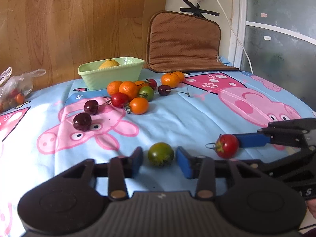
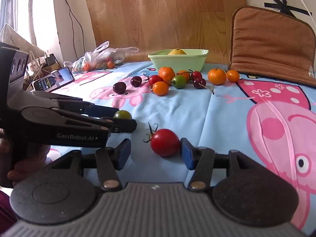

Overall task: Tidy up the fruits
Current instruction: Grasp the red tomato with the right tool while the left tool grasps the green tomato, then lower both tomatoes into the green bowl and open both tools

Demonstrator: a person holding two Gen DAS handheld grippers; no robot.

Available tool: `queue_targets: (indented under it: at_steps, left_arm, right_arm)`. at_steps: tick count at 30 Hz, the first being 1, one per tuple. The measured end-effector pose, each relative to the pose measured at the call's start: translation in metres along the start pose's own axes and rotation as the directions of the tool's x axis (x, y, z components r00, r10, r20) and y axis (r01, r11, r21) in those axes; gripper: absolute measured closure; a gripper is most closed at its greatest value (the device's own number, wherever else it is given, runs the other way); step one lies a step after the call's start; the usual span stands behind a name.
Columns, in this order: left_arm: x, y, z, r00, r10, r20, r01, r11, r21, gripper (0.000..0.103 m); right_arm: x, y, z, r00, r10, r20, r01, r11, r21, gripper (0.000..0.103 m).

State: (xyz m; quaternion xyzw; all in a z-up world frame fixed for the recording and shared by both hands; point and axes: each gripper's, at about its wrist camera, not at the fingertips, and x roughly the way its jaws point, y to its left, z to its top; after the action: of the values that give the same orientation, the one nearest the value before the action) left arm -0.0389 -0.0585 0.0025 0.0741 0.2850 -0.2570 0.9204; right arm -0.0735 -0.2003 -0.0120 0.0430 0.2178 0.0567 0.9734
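Note:
My left gripper (image 1: 160,161) is open, its blue pads on either side of a green tomato (image 1: 160,154) lying on the blue cartoon cloth; the tomato also shows in the right wrist view (image 2: 122,115). My right gripper (image 2: 155,153) is open around a red tomato (image 2: 165,142), whose right side touches the right pad (image 2: 186,156). The red tomato also shows in the left wrist view (image 1: 227,145). Further back lies a cluster of oranges (image 1: 128,89), tomatoes and dark cherries (image 1: 82,121). A pale green bowl (image 1: 110,75) holds a yellow fruit (image 1: 109,63).
A brown cushion (image 1: 183,43) leans against the wall at the back right. A plastic bag of fruit (image 2: 98,59) and a lit phone (image 2: 54,80) lie at the left. A white cable (image 1: 233,29) hangs down the wall.

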Motion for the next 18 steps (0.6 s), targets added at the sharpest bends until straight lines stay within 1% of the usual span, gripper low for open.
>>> queue_targets:
  at_steps: [1,2,3,5,8,11,12,14,16,18]
  left_arm:
    - [-0.001,0.0,0.0,1.0,-0.007,0.003,0.007,1.0,0.002,0.075]
    - [-0.001,0.001,-0.001,1.0,-0.016,0.003,0.016,1.0,-0.002,0.075]
    - [-0.002,0.002,0.0,1.0,-0.024,0.002,0.024,1.0,-0.008,0.075]
    - [-0.003,0.007,0.005,0.999,-0.042,0.004,0.042,0.999,-0.016,0.075]
    - [-0.005,0.017,0.03,0.998,-0.034,0.049,0.034,0.999,-0.001,0.075]
    - [0.0,0.035,0.071,0.996,-0.01,0.092,0.009,1.0,0.007,0.075]
    - [0.004,0.043,0.087,0.994,0.007,0.108,-0.009,1.0,0.017,0.075]
    - [0.019,0.061,0.125,0.989,0.064,0.131,-0.068,0.997,0.024,0.075]
    - [0.039,0.083,0.158,0.989,0.09,0.121,-0.091,0.996,0.005,0.075]
    - [0.065,0.108,0.181,0.989,0.12,0.092,-0.117,0.992,-0.044,0.075]
  right_arm:
    - [0.0,-0.001,0.0,1.0,-0.006,0.0,0.006,1.0,-0.003,0.05]
    - [0.0,0.0,0.0,1.0,-0.028,0.004,0.028,1.0,-0.012,0.067]
    - [0.001,0.0,0.0,0.999,-0.041,0.002,0.041,0.999,-0.021,0.068]
    - [0.003,-0.004,0.006,1.0,-0.028,-0.004,0.028,1.0,0.005,0.069]
    - [0.013,-0.006,0.026,1.0,-0.015,0.015,0.015,1.0,0.002,0.069]
    - [0.029,-0.015,0.068,0.998,0.016,0.067,-0.017,1.0,0.009,0.068]
    - [0.036,-0.02,0.086,0.996,0.023,0.081,-0.024,1.0,0.011,0.068]
    - [0.053,-0.03,0.128,0.993,0.007,0.119,-0.006,1.0,-0.013,0.068]
    - [0.076,-0.043,0.167,0.994,-0.003,0.11,0.006,1.0,-0.022,0.068]
    - [0.1,-0.054,0.192,0.994,-0.038,0.105,0.041,0.999,-0.029,0.068]
